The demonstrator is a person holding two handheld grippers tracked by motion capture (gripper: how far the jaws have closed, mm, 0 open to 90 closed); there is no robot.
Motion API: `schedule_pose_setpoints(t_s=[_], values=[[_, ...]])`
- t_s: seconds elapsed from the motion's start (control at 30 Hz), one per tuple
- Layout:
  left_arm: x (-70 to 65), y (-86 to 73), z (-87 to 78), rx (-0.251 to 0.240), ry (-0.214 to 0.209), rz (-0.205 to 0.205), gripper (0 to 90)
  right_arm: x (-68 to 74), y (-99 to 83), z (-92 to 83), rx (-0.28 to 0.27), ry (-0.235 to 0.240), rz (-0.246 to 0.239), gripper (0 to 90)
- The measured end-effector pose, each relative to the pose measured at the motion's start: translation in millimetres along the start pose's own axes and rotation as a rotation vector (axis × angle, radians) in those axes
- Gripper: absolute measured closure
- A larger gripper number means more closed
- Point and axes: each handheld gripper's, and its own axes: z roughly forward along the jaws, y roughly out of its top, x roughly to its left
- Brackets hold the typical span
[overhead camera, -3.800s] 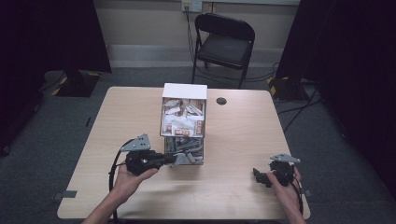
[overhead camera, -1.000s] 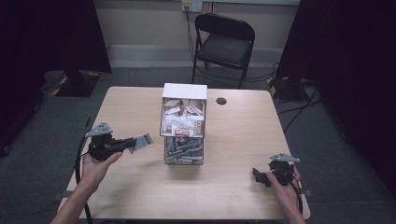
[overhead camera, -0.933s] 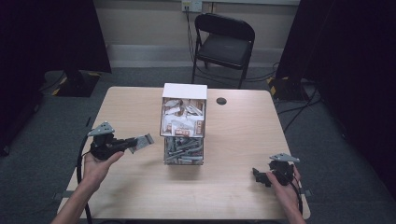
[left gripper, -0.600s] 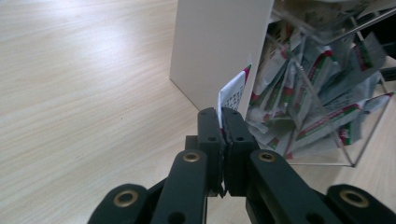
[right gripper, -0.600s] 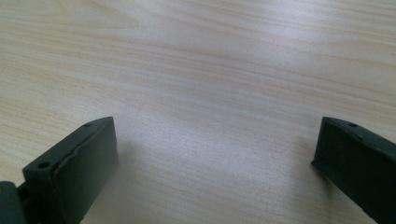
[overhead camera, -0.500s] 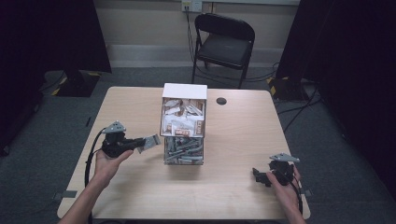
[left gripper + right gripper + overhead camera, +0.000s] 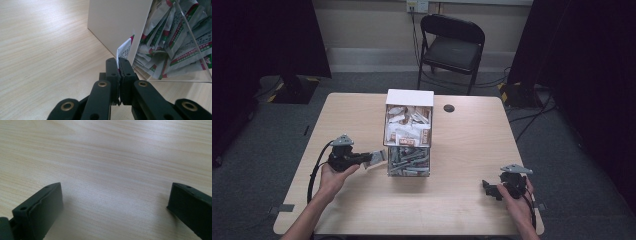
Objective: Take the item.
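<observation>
Your left hand-held gripper (image 7: 119, 65) clamped tight on packet (image 7: 124, 50). Box (image 7: 408, 132) at 3 o'clock, touching-close; packet long axis points into it. Right hand-held gripper (image 7: 490, 187) wide open, empty, well apart.

1. High view sits above the person's edge of the bench (image 7: 462, 210), looking forward and down, far enough off to take in the whole top and a chair (image 7: 451, 45) beyond.
2. Left gripper view rides low, looking along its jaws, very close to the dispenser box (image 7: 117, 22).
3. Right gripper view hovers close over bare bench wood.
4. High and left gripper views share that box (image 7: 409, 131).
</observation>
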Motion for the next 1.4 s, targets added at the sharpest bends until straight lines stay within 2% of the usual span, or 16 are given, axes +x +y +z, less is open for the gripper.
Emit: schedule_pose_setpoints(t_s=[0.1, 0.2, 0.3, 0.5, 0.8, 0.9, 1.0, 1.07, 1.13, 1.2, 1.3, 1.4], values=[[0.3, -1.1, 1.5, 0.012, -0.003, -0.001, 88.0, 0.0, 0.0, 0.0, 0.0, 0.0, 0.0, 0.0], [2.3, -4.0, 4.0, 0.022, 0.022, -0.005, 87.9, 0.0, 0.0, 0.0, 0.0, 0.0, 0.001, 0.0], [4.2, -5.0, 4.6, 0.011, 0.022, -0.019, 87.9, 0.0, 0.0, 0.0, 0.0, 0.0, 0.001, 0.0], [7.5, -4.2, 5.4, 0.007, 0.034, -0.014, 87.8, 0.0, 0.0, 0.0, 0.0, 0.0, 0.0, 0.0], [17.7, -3.1, 7.0, 0.001, 0.057, -0.033, 86.8, 0.0, 0.0, 0.0, 0.0, 0.0, 0.0, 0.0], [21.7, -4.3, 9.6, -0.01, 0.066, -0.055, 85.3, 0.0, 0.0, 0.0, 0.0, 0.0, 0.001, 0.0], [23.1, -3.9, 10.8, -0.009, 0.074, -0.051, 84.1, 0.0, 0.0, 0.0, 0.0, 0.0, 0.0, 0.0], [23.7, -3.2, 11.6, -0.015, 0.072, -0.065, 83.7, 0.0, 0.0, 0.0, 0.0, 0.0, 0.0, 0.0], [24.2, -3.1, 13.3, -0.001, 0.087, -0.057, 81.4, 0.0, 0.0, 0.0, 0.0, 0.0, 0.0, 0.0], [25.7, -4.2, 14.5, 0.001, 0.079, -0.062, 80.2, 0.0, 0.0, 0.0, 0.0, 0.0, 0.0, 0.0], [27.5, -4.6, 13.9, 0.0, 0.094, -0.06, 78.8, 0.0, 0.1, 0.0, 0.0, 0.0, 0.001, 0.0], [29.3, -5.6, 13.8, -0.006, 0.102, -0.077, 77.9, 0.0, 0.0, 0.0, 0.0, 0.0, 0.0, 0.0]])
